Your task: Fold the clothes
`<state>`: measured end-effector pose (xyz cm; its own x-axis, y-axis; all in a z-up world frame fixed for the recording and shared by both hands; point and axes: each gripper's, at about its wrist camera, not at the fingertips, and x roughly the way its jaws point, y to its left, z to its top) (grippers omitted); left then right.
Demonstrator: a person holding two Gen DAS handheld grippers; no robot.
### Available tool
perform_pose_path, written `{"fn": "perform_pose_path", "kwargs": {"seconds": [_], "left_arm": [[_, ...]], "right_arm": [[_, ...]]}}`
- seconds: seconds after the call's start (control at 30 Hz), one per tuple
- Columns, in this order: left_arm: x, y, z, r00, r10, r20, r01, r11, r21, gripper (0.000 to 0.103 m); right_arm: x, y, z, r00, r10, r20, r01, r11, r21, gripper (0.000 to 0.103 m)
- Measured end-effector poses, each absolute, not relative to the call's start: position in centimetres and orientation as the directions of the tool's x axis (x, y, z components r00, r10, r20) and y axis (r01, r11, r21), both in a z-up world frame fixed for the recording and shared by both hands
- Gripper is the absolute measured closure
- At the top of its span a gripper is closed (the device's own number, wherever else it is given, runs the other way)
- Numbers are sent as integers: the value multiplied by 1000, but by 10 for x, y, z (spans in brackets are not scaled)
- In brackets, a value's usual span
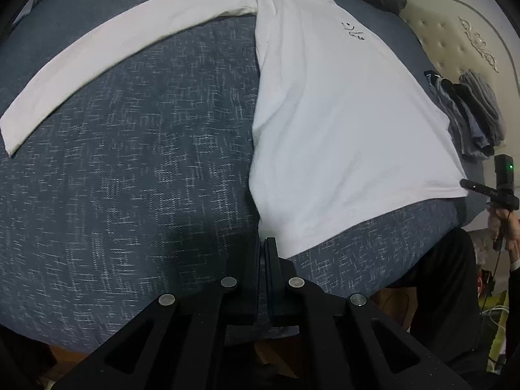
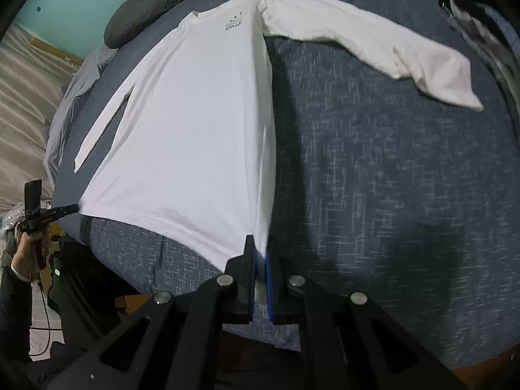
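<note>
The left gripper (image 1: pixel 262 243), matte black with flat slab fingers and round steel rivets on its linkage, has its jaws pressed together on the bottom-left hem corner of the white shirt (image 1: pixel 341 123), the thin cloth vanishing between the pads. The right gripper (image 2: pixel 260 243), of the same black build but with blue-edged pads, pinches the opposite hem corner, a sliver of white fabric showing in the narrow slit between its fingers. From both tongs the shirt runs away flat and front-up across the bed (image 1: pixel 130 162), a soft, smooth, long-sleeved knit with a small black smiling print (image 1: pixel 352 31) near the far chest. One sleeve (image 1: pixel 97 65) lies stretched out to the left of the left gripper in a long curved band; the other sleeve (image 2: pixel 373 42) reaches right of the right gripper, creased at its cuff. The bedcover is a coarse blue-grey weave flecked with pale threads. Beyond the shirt's right edge sits a pile of folded dark and grey clothes (image 1: pixel 471 113), near a cream tufted headboard (image 1: pixel 455 39).
</note>
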<state>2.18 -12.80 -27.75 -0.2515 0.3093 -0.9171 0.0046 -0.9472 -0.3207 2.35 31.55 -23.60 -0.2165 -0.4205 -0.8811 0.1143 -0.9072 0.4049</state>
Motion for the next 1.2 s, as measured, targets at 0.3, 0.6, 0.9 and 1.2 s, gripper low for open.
{"fn": "perform_pose_path", "kwargs": {"seconds": [0.3,0.6,0.9,1.2], "left_arm": [[-24,-137,-223,-365,332,-870,21,-931,-364,100],[-106,-149,-151,-485,311,-817,40,-926,-376,103],[-133,-109,-219,-329,369,-869,6,-919,-393,103],[-109,-76,-309,-170,425,-889,62,-896,-440,100]], "right_arm": [[-19,322,-190,-333,-471,-817,109,-880,463,99],[-103,327,-112,-470,-484,-738,99,-860,501,99],[-156,315,-107,-459,-447,-768,101,-885,455,99],[-144,326,-154,-409,-436,-802,44,-887,460,99]]}}
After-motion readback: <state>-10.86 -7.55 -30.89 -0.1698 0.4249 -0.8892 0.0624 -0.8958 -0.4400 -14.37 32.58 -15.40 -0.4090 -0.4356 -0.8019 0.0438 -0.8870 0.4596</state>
